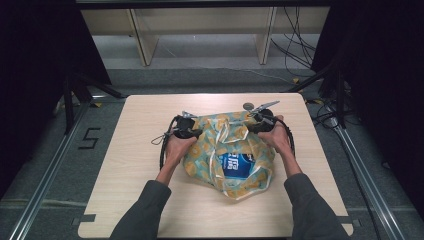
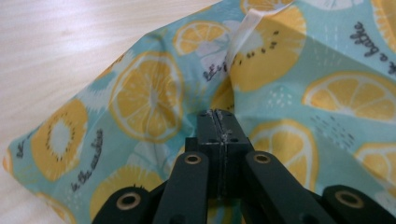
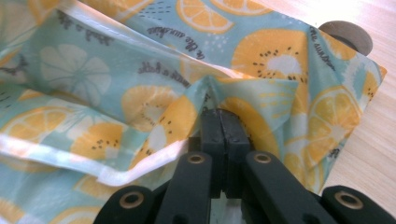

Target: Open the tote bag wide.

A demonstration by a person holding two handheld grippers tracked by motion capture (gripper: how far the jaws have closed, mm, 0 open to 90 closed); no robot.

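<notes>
Dark curtains flank a pale wooden desk [image 1: 150, 200], and a fruit-print fabric bag [image 1: 200, 160] lies at its middle with a blue package [image 1: 235, 166] showing through its opening. Your left gripper [image 2: 219, 122] has its jaws pressed together on a fold of the bag's left edge. Your right gripper [image 3: 219, 120] is likewise clamped on cloth at the bag's right edge, close to a small round disc [image 3: 348, 35] beyond the bag. The bag lies between the two grippers, so a pull apart should widen its mouth; both hands are equally near.

Printed cloth bag [image 1: 227, 150]; matt pale wood-grain table [image 1: 140, 165].
</notes>
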